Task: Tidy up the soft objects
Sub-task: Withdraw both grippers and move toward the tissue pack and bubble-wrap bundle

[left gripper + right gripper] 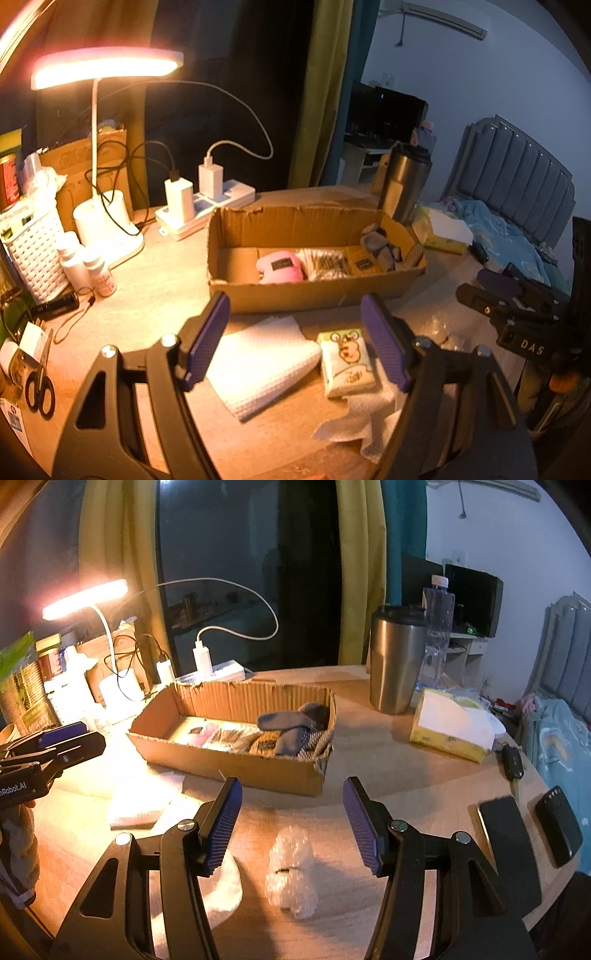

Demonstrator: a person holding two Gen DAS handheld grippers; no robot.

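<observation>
1. Lying nearest, short of the cardboard box point(314, 291), a tissue pack point(347, 363) sits between the spread, empty left gripper point(297, 341).
2. Bubble wrap point(291, 875) lies between the spread, empty right gripper point(291, 823).
3. Socks point(295, 723) fill the box's right end.

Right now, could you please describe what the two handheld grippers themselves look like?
Both look alike: the left gripper and right gripper have black angular frames with triangular cut-outs, silver pivot bolts, and flat purple ribbed pads on the jaws. White lettering marks each body where the other camera sees it from the side.
</observation>
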